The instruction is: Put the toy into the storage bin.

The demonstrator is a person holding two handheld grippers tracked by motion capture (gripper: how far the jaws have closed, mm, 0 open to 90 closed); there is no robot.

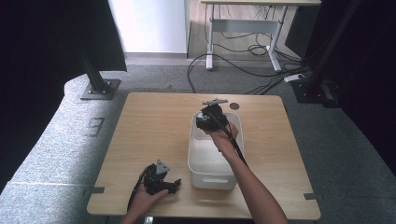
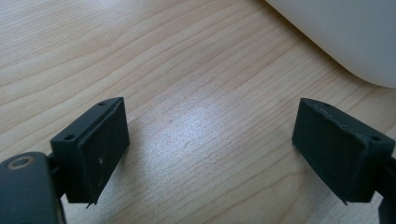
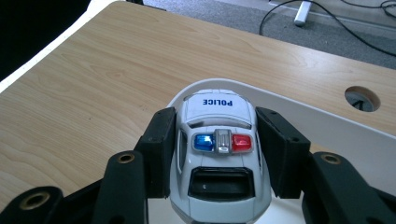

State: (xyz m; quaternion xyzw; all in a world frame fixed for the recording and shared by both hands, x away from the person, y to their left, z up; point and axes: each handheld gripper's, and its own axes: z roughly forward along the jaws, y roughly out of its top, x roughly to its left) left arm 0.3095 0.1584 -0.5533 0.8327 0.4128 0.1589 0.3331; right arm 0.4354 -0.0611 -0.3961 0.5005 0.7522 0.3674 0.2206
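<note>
Starting on the left: the left gripper [image 1: 164, 183] sits low on the near part of the wooden table [image 1: 154, 126], just beside the white bin [image 1: 211, 176]. In the left gripper view its jaws stand wide apart with bare wood between them and nothing pinched; the bin's rounded wall [image 2: 345, 37] curves past at the upper right. Looks to me like that hand is just parked and waiting.

Moving right, the bin is in the middle of the table, long side running away from the person, and the bit of its inside I can see in the high view looks bare.

Over its far end hangs the right gripper [image 1: 208, 122], and this one is busy. In the right gripper view the two black pads are clamped on the sides of a toy police car [image 3: 218, 154], white with a blue and red light bar and POLICE printed on it. The car is up in the air, nose out over the bin's far rim [image 3: 299, 109], not resting on anything.

So my read: this is the drop-off step, car carried to the bin but not yet set down. Next move probably calls for lowering it inside the walls, then spreading the jaws so it settles flat instead of tumbling. Past the bin on the right is a round cable hole [image 1: 234, 106] in the tabletop.
</note>
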